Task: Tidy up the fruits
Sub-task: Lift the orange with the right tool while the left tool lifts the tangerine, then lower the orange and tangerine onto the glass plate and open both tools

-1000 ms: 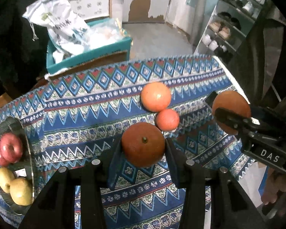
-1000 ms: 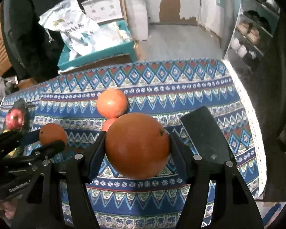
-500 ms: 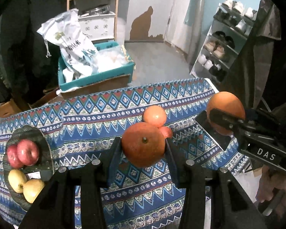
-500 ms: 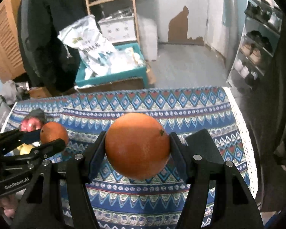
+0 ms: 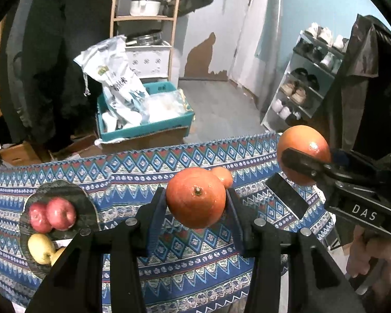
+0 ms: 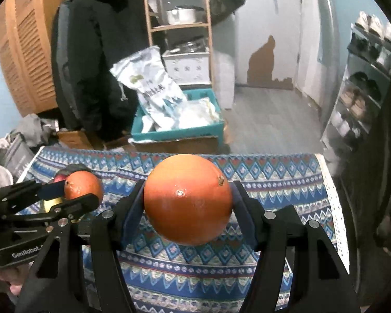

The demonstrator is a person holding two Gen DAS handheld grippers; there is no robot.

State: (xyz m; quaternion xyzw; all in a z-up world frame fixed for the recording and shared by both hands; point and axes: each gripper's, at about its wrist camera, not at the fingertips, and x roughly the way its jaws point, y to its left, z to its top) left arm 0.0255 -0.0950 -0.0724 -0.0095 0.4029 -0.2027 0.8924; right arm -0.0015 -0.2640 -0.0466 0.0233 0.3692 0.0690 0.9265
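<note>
1. Our left gripper (image 5: 196,206) is clamped on a small orange (image 5: 195,200), held above the patterned tablecloth (image 5: 133,169).
2. Our right gripper (image 6: 188,208) squeezes a bigger orange (image 6: 187,199), also in the air.
3. Red apples (image 5: 53,215) and yellow fruit (image 5: 40,247) sit on the dark plate (image 5: 84,199) at left.
4. Another orange (image 5: 224,176) lies on the cloth behind.

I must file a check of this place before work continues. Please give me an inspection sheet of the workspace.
Surface: table under a patterned cloth.
Job's things: dark plate holding red apples and yellow apples; one loose orange on the cloth, partly hidden.
Clutter: nothing seen on the table.
Grippers: left gripper shut on an orange; right gripper shut on a larger orange.
Cables: nothing seen.
Surroundings: teal crate with bags, shoe rack, wooden shelf.
</note>
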